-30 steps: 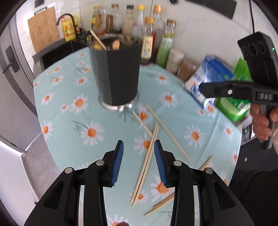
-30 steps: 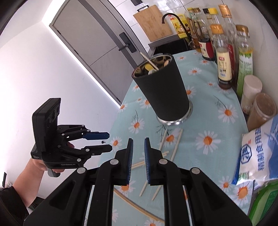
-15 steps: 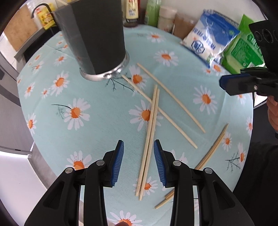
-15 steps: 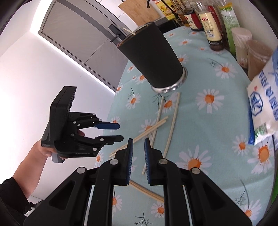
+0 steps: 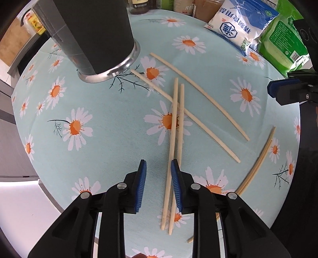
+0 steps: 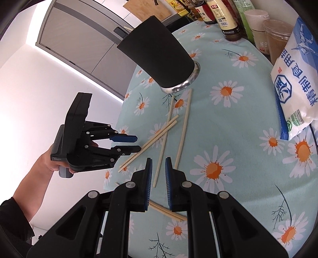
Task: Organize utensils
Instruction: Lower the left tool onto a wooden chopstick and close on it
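Several pale wooden chopsticks (image 5: pixel 175 127) lie scattered and crossed on the daisy-print tablecloth (image 5: pixel 111 139). A black utensil holder (image 5: pixel 93 33) with a metal base stands at the back left; it also shows in the right wrist view (image 6: pixel 159 53). My left gripper (image 5: pixel 158 184) is open and empty, low over the table, its right pad (image 5: pixel 174 186) beside a pair of chopsticks. My right gripper (image 6: pixel 158 182) is open by a narrow gap and empty, above the near ends of chopsticks (image 6: pixel 162 146). The left gripper also shows in the right wrist view (image 6: pixel 128 143).
A blue-white bag (image 5: pixel 236 23) and a green bag (image 5: pixel 282 45) lie at the table's right rear. Sauce bottles (image 6: pixel 226 17) and lidded jars (image 6: pixel 278 37) stand at the back. The table edge (image 5: pixel 59 200) curves close on the left.
Both grippers have dropped lower toward the table and the chopsticks. The left gripper's right pad now sits by the crossed pair. The holder has moved up in both views.
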Demonstrator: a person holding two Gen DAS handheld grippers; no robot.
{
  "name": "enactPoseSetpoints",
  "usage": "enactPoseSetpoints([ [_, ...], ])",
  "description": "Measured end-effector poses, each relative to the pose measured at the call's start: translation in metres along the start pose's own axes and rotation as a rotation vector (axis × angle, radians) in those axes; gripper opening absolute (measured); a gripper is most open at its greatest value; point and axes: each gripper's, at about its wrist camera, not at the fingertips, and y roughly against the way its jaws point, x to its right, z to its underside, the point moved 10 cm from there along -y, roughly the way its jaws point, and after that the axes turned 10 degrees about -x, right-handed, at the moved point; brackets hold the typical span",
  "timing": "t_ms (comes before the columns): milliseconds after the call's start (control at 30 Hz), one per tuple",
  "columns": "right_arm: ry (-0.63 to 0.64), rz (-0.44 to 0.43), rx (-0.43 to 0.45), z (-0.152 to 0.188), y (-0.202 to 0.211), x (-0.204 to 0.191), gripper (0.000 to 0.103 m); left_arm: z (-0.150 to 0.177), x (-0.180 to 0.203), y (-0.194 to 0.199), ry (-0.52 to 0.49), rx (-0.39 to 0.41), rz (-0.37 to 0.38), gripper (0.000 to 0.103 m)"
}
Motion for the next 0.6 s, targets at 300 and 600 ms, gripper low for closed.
enactPoseSetpoints([
  [300, 0.0, -0.041, -0.03, -0.003, -0.012, -0.012, 0.015, -0.006, 0.0, -0.008, -0.019, -0.024, -0.04, 0.024],
  [600, -0.021, -0.078, -0.033, -0.007, -0.012, -0.016, 0.015, -0.012, 0.014, -0.012, -0.052, -0.041, -0.027, 0.01],
])
